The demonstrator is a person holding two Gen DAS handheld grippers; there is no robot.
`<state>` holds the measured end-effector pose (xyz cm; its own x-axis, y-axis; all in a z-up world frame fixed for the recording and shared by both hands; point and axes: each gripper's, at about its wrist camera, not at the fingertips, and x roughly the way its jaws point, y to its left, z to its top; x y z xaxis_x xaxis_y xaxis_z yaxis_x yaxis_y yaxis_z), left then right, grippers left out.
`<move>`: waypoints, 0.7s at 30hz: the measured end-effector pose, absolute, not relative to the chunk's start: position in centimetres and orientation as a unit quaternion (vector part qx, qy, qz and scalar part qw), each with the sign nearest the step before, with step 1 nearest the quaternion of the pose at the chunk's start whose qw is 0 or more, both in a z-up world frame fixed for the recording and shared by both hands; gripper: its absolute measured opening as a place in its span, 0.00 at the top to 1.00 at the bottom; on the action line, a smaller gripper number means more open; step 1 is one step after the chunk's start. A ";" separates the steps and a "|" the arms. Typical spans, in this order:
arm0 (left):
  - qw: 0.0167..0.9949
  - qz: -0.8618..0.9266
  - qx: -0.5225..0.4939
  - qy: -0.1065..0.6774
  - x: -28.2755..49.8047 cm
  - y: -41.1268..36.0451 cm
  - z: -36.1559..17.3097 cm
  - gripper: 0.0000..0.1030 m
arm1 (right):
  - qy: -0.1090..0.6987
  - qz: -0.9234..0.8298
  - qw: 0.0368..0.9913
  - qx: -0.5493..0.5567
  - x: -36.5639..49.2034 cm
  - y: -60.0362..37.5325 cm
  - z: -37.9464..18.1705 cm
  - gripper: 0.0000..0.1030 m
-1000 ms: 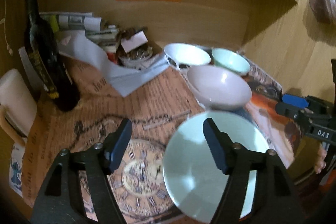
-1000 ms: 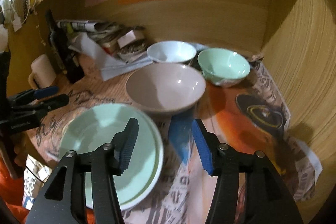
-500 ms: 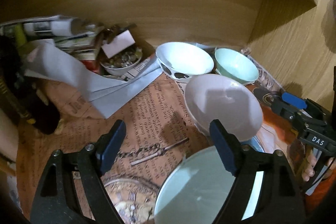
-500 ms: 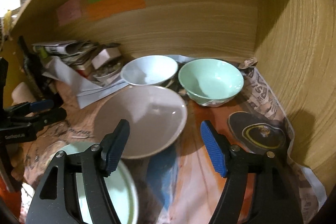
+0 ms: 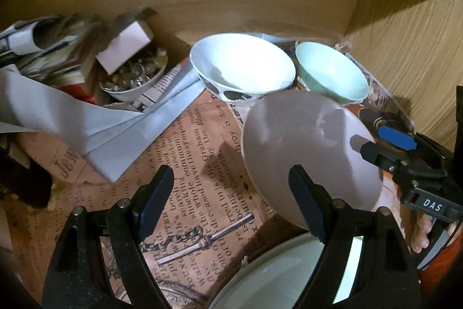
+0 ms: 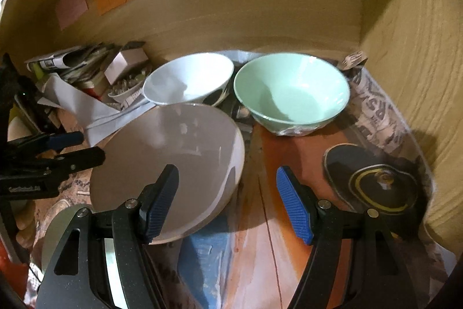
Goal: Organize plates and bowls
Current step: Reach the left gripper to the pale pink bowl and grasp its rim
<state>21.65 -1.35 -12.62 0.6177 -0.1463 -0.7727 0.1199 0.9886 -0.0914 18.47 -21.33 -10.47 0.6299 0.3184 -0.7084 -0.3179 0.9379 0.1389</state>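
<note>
While both grippers hung over the paper-lined shelf, nothing sat between either pair of fingers.

Landmark: grey bowl (image 5: pixel 309 152), centre of shelf. Left to right from it:
- Far left of it, paper pile (image 5: pixel 52 48) and a small dish of coins (image 5: pixel 133 77), against the back wall.
- Left gripper (image 5: pixel 231 199) just left of it, fingers released; the right-hand finger (image 5: pixel 306 201) overlapped the bowl's near rim in view. Contact could not be told.
- Behind it, white bowl (image 5: pixel 243 68), almost touching its far rim.
- In front of it, pale green plate (image 5: pixel 277 274), partly under its near edge.
- Right gripper (image 6: pixel 227 204) at its right side, fingers apart and empty; the left-hand finger (image 6: pixel 162 201) lay across the bowl's inside in view, the other over bare paper.
- Behind and right of it, green bowl (image 6: pixel 292 94).
- Far right of it, a dark lid (image 6: pixel 376 178), flat on the paper.

Risks, as judged: the grey bowl leaned on the plate's edge, so a one-sided pinch could tip it or slide it into the white bowl. Glazed rim, narrow pads: slip likely. Two grippers crowding one bowl could knock together.

Against a second earlier: both grippers had closed in on the grey bowl and spread wider. The plate had dropped to the bottom of both views; the bottle and mug left of the bowl were gone from the left view.
</note>
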 end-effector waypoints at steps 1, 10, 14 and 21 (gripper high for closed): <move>0.899 -0.075 -0.014 0.432 21.8 -1.4 -12.7 0.20 | 0.394 0.179 0.902 0.000 18.5 -21.3 -10.6 0.35; 0.884 -0.095 -0.016 0.457 23.1 -1.9 -13.9 0.40 | 0.407 0.186 0.894 0.016 19.2 -21.4 -11.4 0.51; 0.877 -0.101 -0.014 0.469 23.5 -2.0 -14.6 0.51 | 0.413 0.187 0.891 0.033 19.5 -21.9 -11.7 0.53; 0.873 -0.126 -0.023 0.470 23.4 -2.5 -14.8 0.69 | 0.435 0.209 0.875 0.050 20.1 -21.7 -12.5 0.71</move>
